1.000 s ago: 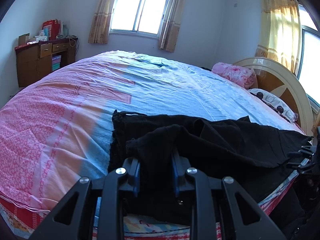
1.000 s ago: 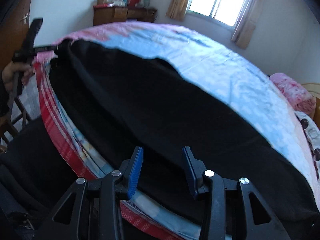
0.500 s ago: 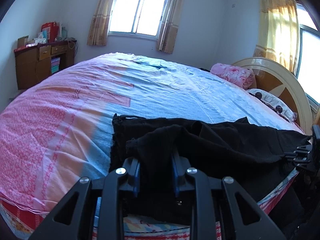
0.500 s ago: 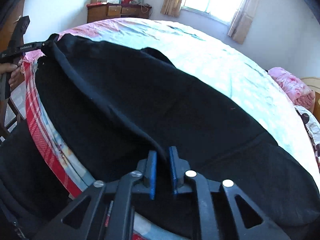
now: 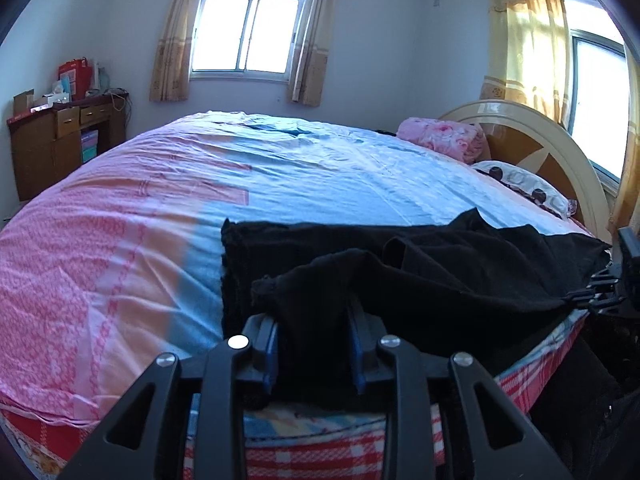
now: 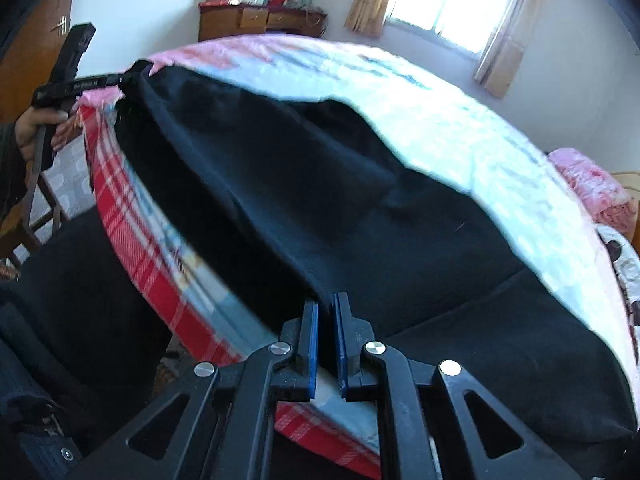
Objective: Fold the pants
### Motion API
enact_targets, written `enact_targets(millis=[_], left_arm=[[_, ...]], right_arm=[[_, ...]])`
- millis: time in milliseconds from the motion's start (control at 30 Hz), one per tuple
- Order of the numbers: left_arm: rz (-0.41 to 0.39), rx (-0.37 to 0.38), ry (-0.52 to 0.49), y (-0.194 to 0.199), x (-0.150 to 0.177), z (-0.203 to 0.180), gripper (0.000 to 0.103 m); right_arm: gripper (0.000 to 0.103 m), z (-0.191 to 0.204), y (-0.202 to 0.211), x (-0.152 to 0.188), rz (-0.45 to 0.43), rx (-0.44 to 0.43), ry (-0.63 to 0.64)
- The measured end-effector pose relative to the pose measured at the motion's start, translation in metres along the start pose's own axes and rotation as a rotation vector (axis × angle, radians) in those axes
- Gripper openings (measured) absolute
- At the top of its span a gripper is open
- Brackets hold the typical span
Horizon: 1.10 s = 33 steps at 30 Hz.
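Black pants lie along the near edge of the bed, partly doubled over. My left gripper is shut on a bunched end of the pants, the cloth filling the gap between its fingers. My right gripper is shut on a fold of the pants at the other end and lifts a taut ridge of cloth. The right gripper also shows at the right edge of the left wrist view; the left gripper shows at the upper left of the right wrist view.
The bed has a pink and blue sheet and a red plaid mattress edge. Pillows and a headboard are at the right. A wooden desk stands at the far left. My dark-clothed body is close to the bed.
My right gripper went from open to shut on a fold of the pants and has lifted it. The upper layer of cloth rose and drew taut. My left gripper kept its hold.
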<state>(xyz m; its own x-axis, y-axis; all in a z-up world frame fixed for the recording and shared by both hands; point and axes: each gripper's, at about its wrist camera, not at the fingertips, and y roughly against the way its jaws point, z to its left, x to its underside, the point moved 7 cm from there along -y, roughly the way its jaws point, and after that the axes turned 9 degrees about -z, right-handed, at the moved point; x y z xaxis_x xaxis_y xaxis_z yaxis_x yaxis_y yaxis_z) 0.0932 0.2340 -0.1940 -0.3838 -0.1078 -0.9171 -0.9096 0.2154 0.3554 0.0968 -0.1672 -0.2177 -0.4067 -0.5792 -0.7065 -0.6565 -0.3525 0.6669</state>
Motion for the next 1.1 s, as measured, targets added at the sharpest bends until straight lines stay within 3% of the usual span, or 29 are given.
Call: enact_targets(millis=[200, 267, 333, 400, 567, 600, 633, 700, 800, 967, 1100], left_arm=[[-0.022, 0.034, -0.01, 0.009, 0.002, 0.001, 0.032], [-0.033, 0.033, -0.034, 0.013, 0.003, 0.003, 0.042], [-0.024, 0.022, -0.039, 0.017, 0.006, 0.007, 0.063], [-0.024, 0.02, -0.034, 0.025, 0.008, 0.013, 0.075], [-0.016, -0.015, -0.042, 0.038, 0.007, 0.026, 0.082], [-0.009, -0.025, -0.056, 0.037, 0.007, 0.027, 0.083], [0.001, -0.021, -0.078, 0.037, 0.008, 0.024, 0.083], [0.016, -0.037, -0.127, 0.035, 0.011, 0.021, 0.085], [0.06, -0.156, -0.238, 0.02, 0.012, 0.021, 0.094], [0.059, -0.194, -0.252, 0.011, 0.001, 0.021, 0.096], [0.095, -0.221, -0.342, 0.018, 0.012, 0.021, 0.103]], right_arm=[[0.007, 0.001, 0.01, 0.004, -0.001, -0.022, 0.005], [0.007, 0.0, 0.013, 0.004, -0.003, -0.029, 0.006], [0.007, 0.002, 0.008, 0.012, 0.016, -0.023, 0.038], [0.008, 0.006, 0.001, 0.015, 0.03, -0.024, 0.038], [0.011, 0.003, 0.001, 0.013, 0.031, -0.049, -0.004], [0.019, 0.003, 0.003, 0.012, 0.036, -0.069, -0.011], [0.036, 0.004, 0.005, 0.013, 0.043, -0.093, -0.011], [0.053, 0.013, 0.009, 0.018, 0.067, -0.141, 0.021], [0.054, 0.022, 0.01, 0.022, 0.087, -0.11, 0.081], [0.054, 0.032, 0.01, 0.017, 0.079, -0.133, 0.092], [0.054, 0.042, 0.013, 0.01, 0.063, -0.161, 0.103]])
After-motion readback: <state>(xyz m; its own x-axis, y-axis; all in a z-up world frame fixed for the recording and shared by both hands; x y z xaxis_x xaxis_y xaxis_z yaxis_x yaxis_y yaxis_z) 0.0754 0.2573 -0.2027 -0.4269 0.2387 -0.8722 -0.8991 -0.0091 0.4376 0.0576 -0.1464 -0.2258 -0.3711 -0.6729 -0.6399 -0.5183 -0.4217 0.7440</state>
